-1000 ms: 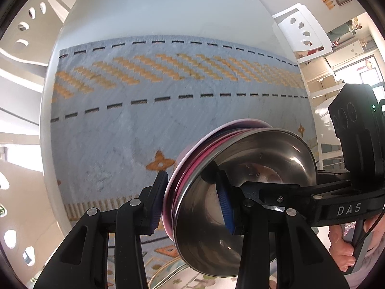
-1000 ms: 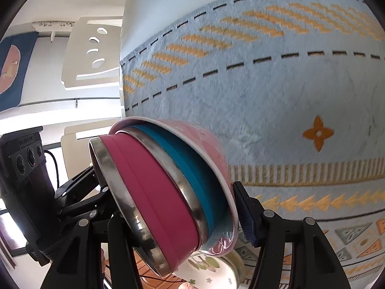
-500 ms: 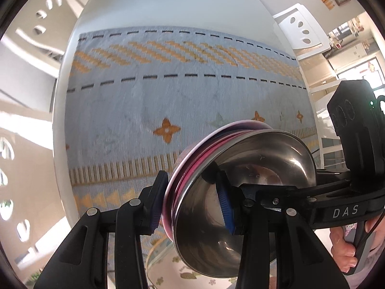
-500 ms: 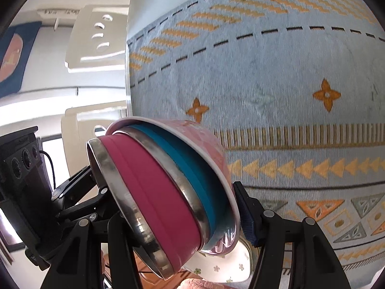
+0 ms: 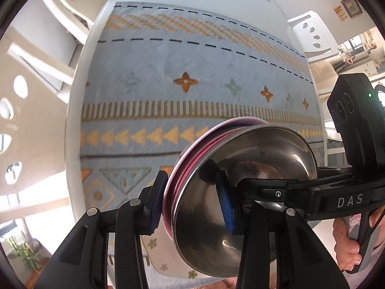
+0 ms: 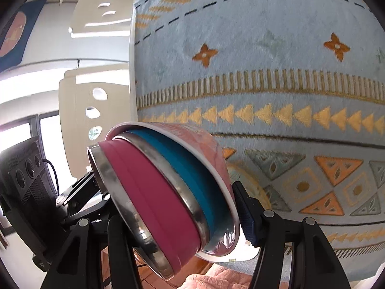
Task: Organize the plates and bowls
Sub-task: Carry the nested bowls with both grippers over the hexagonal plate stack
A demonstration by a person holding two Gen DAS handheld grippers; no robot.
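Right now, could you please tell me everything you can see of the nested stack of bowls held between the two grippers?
The stack of bowls is three nested bowls tipped on edge above the patterned tablecloth: a pink outermost bowl with a pale rim, then a teal-sided one, then a magenta-sided one, both with shiny steel rims. The left wrist view shows the innermost bowl's polished steel interior. The left gripper clamps the rims, one pad inside the steel bowl. The right gripper spans the whole stack, one pad against the pink bowl.

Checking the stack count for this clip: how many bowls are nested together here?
3, nested: magenta steel-rimmed bowl innermost, teal steel-rimmed bowl in the middle, pink ceramic bowl outermost. More could be hidden inside.
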